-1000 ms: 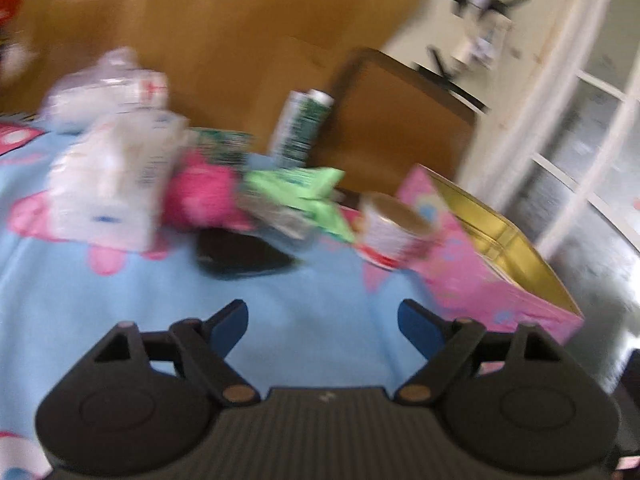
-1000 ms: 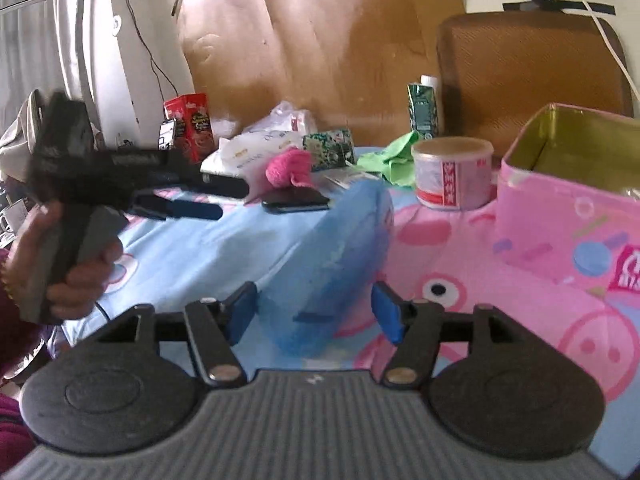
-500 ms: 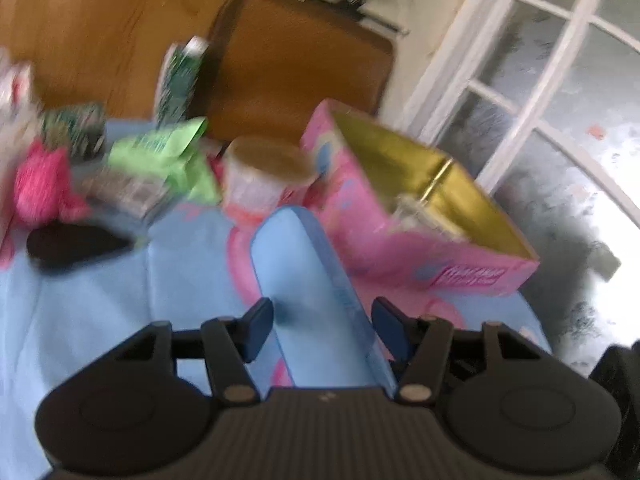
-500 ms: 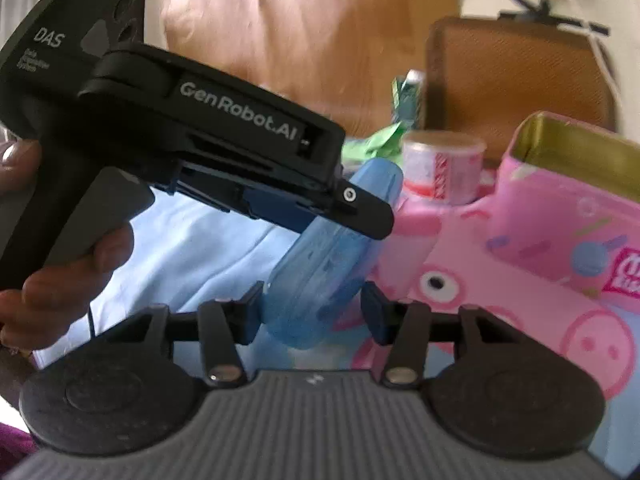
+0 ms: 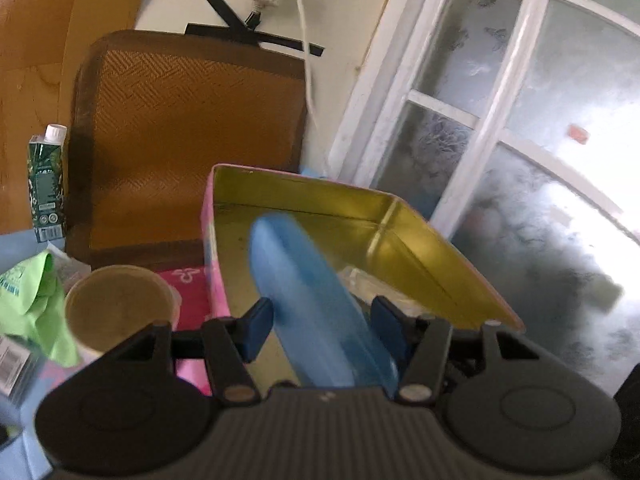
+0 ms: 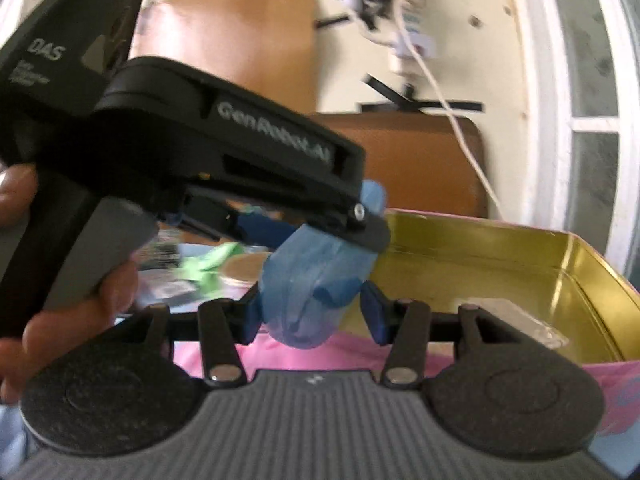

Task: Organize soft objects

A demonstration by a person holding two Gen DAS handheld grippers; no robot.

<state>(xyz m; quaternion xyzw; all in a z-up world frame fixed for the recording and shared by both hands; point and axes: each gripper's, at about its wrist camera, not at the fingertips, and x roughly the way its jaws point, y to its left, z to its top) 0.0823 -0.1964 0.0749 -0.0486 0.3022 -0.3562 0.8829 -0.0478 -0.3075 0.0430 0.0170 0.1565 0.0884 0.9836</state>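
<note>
Both your left tongs (image 5: pixel 320 322) and right tongs (image 6: pixel 310 314) are clamped on the blue soft pouch (image 5: pixel 308 300), its long axis pointing ahead over the near rim of the open pink tin (image 5: pixel 420 256).

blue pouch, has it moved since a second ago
Yes. The blue pouch was over the blue cloth, short of the pink tin; now, held between both grippers, it hangs over the tin's open gold inside.
</note>
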